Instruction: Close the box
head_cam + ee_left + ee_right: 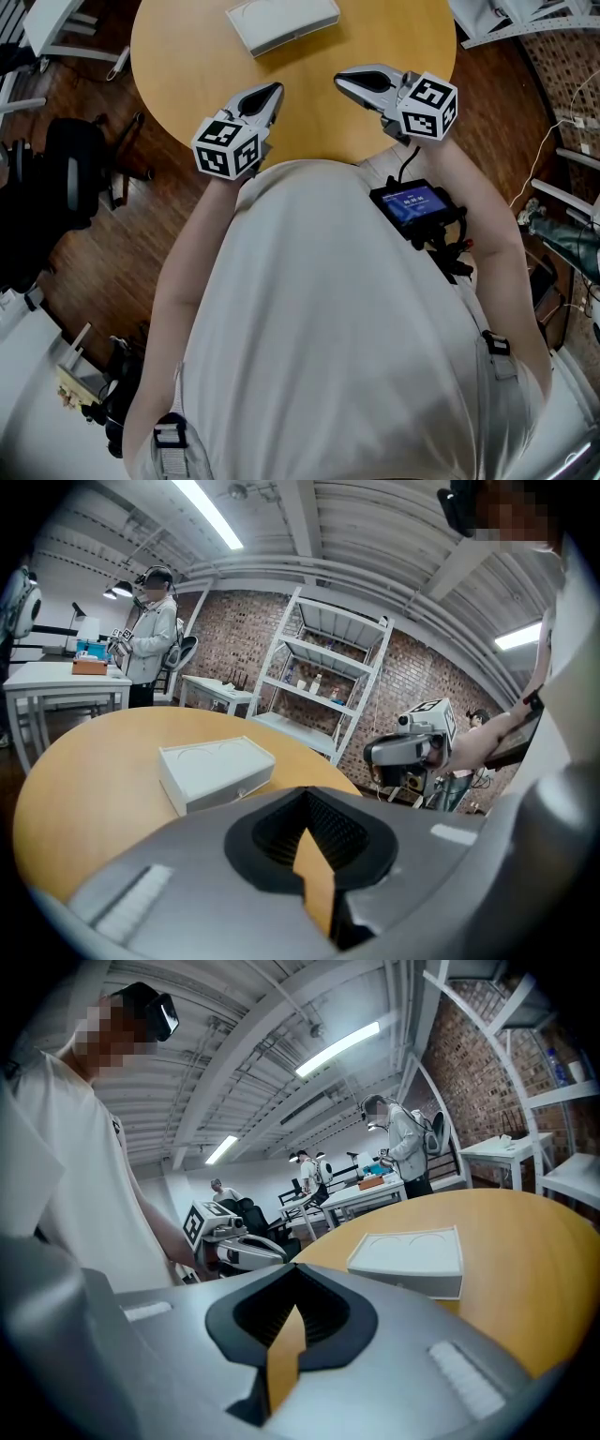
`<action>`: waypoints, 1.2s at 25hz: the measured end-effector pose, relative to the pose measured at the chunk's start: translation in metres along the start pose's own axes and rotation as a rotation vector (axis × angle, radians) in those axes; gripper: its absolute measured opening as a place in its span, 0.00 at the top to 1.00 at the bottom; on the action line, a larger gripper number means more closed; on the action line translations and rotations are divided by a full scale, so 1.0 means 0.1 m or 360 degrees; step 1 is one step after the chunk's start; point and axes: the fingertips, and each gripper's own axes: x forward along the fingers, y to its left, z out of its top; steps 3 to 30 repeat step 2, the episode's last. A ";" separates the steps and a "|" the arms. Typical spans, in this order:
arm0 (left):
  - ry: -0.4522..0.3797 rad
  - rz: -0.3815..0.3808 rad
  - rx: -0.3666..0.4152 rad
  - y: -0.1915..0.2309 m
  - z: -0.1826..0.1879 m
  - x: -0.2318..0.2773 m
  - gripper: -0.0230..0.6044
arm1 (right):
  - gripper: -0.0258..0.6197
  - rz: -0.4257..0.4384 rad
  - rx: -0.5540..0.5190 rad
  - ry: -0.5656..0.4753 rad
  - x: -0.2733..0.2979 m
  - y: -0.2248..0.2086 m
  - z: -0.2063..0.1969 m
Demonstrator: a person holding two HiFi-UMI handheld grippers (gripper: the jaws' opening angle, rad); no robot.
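A flat white box [281,21] lies with its lid down at the far side of the round wooden table [187,56]. It also shows as the white box [216,772] in the left gripper view and as the white box [412,1258] in the right gripper view. My left gripper [275,89] hovers over the table's near edge, shut, with nothing in it. My right gripper [339,80] is level with it on the right, also shut and empty. The two tips point toward each other, a hand's width apart. Both are well short of the box.
A black office chair [66,178] stands on the wood floor left of the table. A small device with a blue screen [412,204] hangs on the person's chest. A white shelf rack [328,682] and a standing person [150,635] are beyond the table.
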 end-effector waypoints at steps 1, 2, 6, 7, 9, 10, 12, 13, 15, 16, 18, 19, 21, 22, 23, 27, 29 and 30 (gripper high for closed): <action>-0.0001 -0.0001 0.0000 0.00 0.00 0.00 0.96 | 0.96 -0.0001 0.0000 0.0000 0.00 0.00 0.00; -0.0002 -0.0002 0.0000 0.00 0.01 0.00 0.96 | 0.96 -0.0003 -0.0001 0.0000 -0.01 0.00 0.00; -0.0002 -0.0002 0.0000 0.00 0.01 0.00 0.96 | 0.96 -0.0003 -0.0001 0.0000 -0.01 0.00 0.00; -0.0002 -0.0002 0.0000 0.00 0.01 0.00 0.96 | 0.96 -0.0003 -0.0001 0.0000 -0.01 0.00 0.00; -0.0002 -0.0002 0.0000 0.00 0.01 0.00 0.96 | 0.96 -0.0003 -0.0001 0.0000 -0.01 0.00 0.00; -0.0002 -0.0002 0.0000 0.00 0.01 0.00 0.96 | 0.96 -0.0003 -0.0001 0.0000 -0.01 0.00 0.00; -0.0002 -0.0002 0.0000 0.00 0.01 0.00 0.96 | 0.96 -0.0003 -0.0001 0.0000 -0.01 0.00 0.00; -0.0002 -0.0002 0.0000 0.00 0.01 0.00 0.96 | 0.96 -0.0003 -0.0001 0.0000 -0.01 0.00 0.00; -0.0002 -0.0002 0.0000 0.00 0.01 0.00 0.96 | 0.96 -0.0003 -0.0001 0.0000 -0.01 0.00 0.00; -0.0002 -0.0002 0.0000 0.00 0.01 0.00 0.96 | 0.96 -0.0003 -0.0001 0.0000 -0.01 0.00 0.00; -0.0002 -0.0002 0.0000 0.00 0.01 0.00 0.96 | 0.96 -0.0003 -0.0001 0.0000 -0.01 0.00 0.00; -0.0002 -0.0002 0.0000 0.00 0.01 0.00 0.96 | 0.96 -0.0003 -0.0001 0.0000 -0.01 0.00 0.00; -0.0002 -0.0002 0.0000 0.00 0.01 0.00 0.96 | 0.96 -0.0003 -0.0001 0.0000 -0.01 0.00 0.00; -0.0002 -0.0002 0.0000 0.00 0.01 0.00 0.96 | 0.96 -0.0003 -0.0001 0.0000 -0.01 0.00 0.00; -0.0002 -0.0002 0.0000 0.00 0.01 0.00 0.96 | 0.96 -0.0003 -0.0001 0.0000 -0.01 0.00 0.00; -0.0002 -0.0002 0.0000 0.00 0.01 0.00 0.96 | 0.96 -0.0003 -0.0001 0.0000 -0.01 0.00 0.00; -0.0002 -0.0002 0.0000 0.00 0.01 0.00 0.96 | 0.96 -0.0003 -0.0001 0.0000 -0.01 0.00 0.00; -0.0002 -0.0002 0.0000 0.00 0.01 0.00 0.96 | 0.96 -0.0003 -0.0001 0.0000 -0.01 0.00 0.00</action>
